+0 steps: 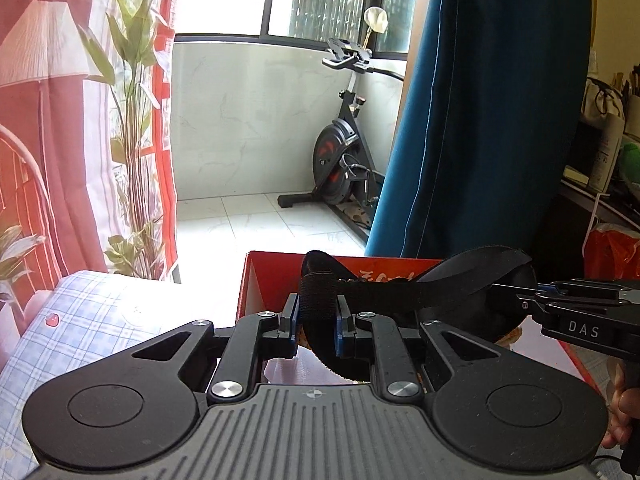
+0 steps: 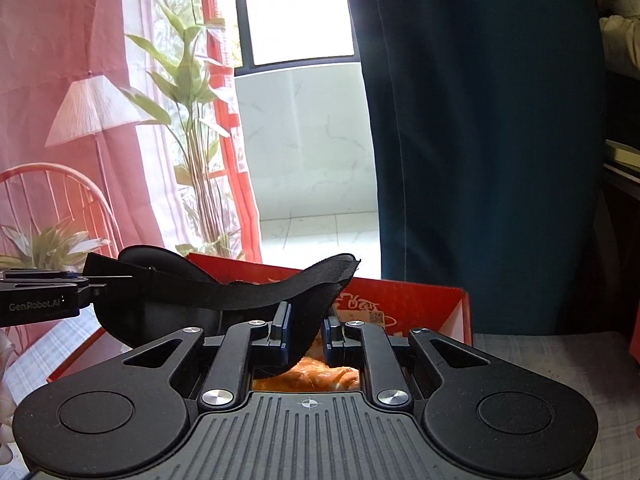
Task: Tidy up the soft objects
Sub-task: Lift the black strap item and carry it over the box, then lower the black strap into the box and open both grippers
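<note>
While the left gripper [image 1: 316,320] clamps one end of the black eye mask [image 1: 460,280] and the right gripper [image 2: 306,326] pinches the other, it hangs stretched above the open red box [image 2: 452,308] holding orange fabric [image 2: 320,376].

A lived-in home: exercise bike [image 1: 344,152] on the tiled balcony, printed curtain [image 1: 60,120], checked bedding [image 1: 80,320], teal drape [image 1: 480,120].

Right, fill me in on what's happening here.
A person holds a tool in each hand, and both are shut on one black eye mask. The left tool pinches its strap; the right tool pinches the padded end. The mask hangs stretched between them above an open red box holding something orange.
</note>
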`<move>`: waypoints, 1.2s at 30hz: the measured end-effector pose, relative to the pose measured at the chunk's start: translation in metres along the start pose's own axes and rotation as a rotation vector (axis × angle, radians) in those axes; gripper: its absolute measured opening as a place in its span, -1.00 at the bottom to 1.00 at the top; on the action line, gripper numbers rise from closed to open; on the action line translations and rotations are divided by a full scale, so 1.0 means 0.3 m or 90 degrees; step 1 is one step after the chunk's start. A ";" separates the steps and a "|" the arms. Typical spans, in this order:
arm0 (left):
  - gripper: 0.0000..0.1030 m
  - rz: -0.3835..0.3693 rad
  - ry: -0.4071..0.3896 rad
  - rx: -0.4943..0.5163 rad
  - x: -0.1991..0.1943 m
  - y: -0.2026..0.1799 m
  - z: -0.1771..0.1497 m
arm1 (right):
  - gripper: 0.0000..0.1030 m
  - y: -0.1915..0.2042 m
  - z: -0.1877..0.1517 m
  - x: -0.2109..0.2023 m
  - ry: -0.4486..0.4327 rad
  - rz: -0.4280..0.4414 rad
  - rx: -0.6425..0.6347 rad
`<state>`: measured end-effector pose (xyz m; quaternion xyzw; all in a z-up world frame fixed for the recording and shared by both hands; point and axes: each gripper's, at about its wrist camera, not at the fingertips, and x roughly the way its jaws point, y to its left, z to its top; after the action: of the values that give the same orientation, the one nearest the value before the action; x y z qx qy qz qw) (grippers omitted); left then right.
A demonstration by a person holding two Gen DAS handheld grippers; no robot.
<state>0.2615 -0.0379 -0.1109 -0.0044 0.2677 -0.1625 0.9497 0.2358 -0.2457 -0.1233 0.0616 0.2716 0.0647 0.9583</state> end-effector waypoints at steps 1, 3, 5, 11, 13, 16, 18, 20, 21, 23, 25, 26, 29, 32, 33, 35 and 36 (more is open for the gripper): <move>-0.65 0.000 0.011 0.003 0.016 0.003 -0.001 | -0.72 -0.004 -0.002 0.019 0.014 -0.003 0.002; -0.65 0.004 0.027 0.011 0.034 0.004 -0.008 | -0.72 -0.007 -0.006 0.053 0.036 -0.010 0.007; -0.64 0.011 0.038 0.021 0.049 0.004 -0.015 | -0.71 -0.020 -0.017 0.070 0.056 -0.016 0.013; -0.42 0.012 0.048 0.028 0.055 0.014 -0.014 | -0.48 -0.034 -0.033 0.081 0.066 -0.040 0.016; -0.13 0.017 0.047 0.036 0.049 0.009 -0.013 | -0.42 -0.033 -0.037 0.072 0.059 -0.053 0.009; 0.17 0.015 0.040 0.046 0.030 0.000 -0.011 | -0.17 -0.042 -0.039 0.058 0.059 -0.066 0.006; 0.30 0.011 0.038 0.048 0.014 -0.003 -0.008 | -0.01 -0.046 -0.041 0.036 0.054 -0.070 0.002; 0.49 0.008 0.036 0.049 -0.005 -0.007 -0.007 | 0.10 -0.045 -0.047 0.012 0.052 -0.070 -0.008; 0.58 0.005 0.032 0.051 -0.017 -0.011 -0.008 | 0.12 -0.042 -0.048 0.001 0.053 -0.070 -0.012; 0.67 0.001 0.027 0.058 -0.041 -0.019 -0.013 | 0.30 -0.036 -0.056 -0.026 0.052 -0.068 -0.020; 0.74 -0.002 0.027 0.066 -0.065 -0.030 -0.022 | 0.42 -0.026 -0.065 -0.066 0.046 -0.064 -0.028; 0.76 -0.004 0.027 0.068 -0.077 -0.033 -0.029 | 0.50 -0.022 -0.069 -0.082 0.044 -0.061 -0.031; 0.83 -0.006 0.027 0.070 -0.116 -0.042 -0.052 | 0.68 -0.003 -0.080 -0.129 0.037 -0.053 -0.043; 0.84 -0.010 0.029 0.063 -0.159 -0.049 -0.079 | 0.82 0.020 -0.096 -0.179 0.029 -0.042 -0.052; 0.85 -0.011 0.028 0.060 -0.174 -0.051 -0.088 | 0.85 0.027 -0.104 -0.198 0.026 -0.039 -0.053; 0.86 -0.014 0.027 0.055 -0.206 -0.053 -0.105 | 0.97 0.041 -0.116 -0.230 0.019 -0.034 -0.053; 0.86 -0.015 0.025 0.054 -0.224 -0.054 -0.113 | 0.99 0.047 -0.123 -0.245 0.016 -0.033 -0.054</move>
<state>0.1851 -0.0298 -0.1044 0.0357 0.2794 -0.1849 0.9415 0.1531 -0.2403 -0.1147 0.0130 0.2823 0.0521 0.9578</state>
